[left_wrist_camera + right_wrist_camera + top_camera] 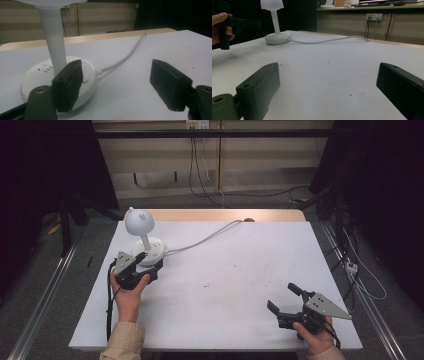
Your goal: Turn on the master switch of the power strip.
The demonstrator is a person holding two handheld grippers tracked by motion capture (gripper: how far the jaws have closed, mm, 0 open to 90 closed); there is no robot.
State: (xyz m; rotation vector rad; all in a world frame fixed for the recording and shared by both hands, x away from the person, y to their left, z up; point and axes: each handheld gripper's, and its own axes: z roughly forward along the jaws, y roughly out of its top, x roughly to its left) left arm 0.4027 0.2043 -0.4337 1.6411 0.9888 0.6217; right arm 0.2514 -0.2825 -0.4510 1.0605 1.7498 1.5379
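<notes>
The white table (225,285) carries one thing that matters here — a small white desk lamp (142,237) with a round base, a slim upright stem and a domed shade, its white cord (205,240) trailing off toward the far edge. The step in hand looks like the approach to the lamp's base (37,75): the left gripper (145,262) sits right at it, low to the table and roughly level, pointing away from the person.

In the left gripper view one black jaw overlaps the near rim of the base, just in front of the stem (55,42); the other stands well off to the side over bare table, beyond where the cord leaves the base. So the jaws are apart and clamp nothing — whether the near one touches the base I cannot tell. Judging by this, the next move calls for settling where to act: the base is far wider than the gap, so a press on its top or a pinch on the stem seems likelier than a grip around it.

The right gripper (287,300) rests at the near right, far from the lamp, jaws spread over bare table.
</notes>
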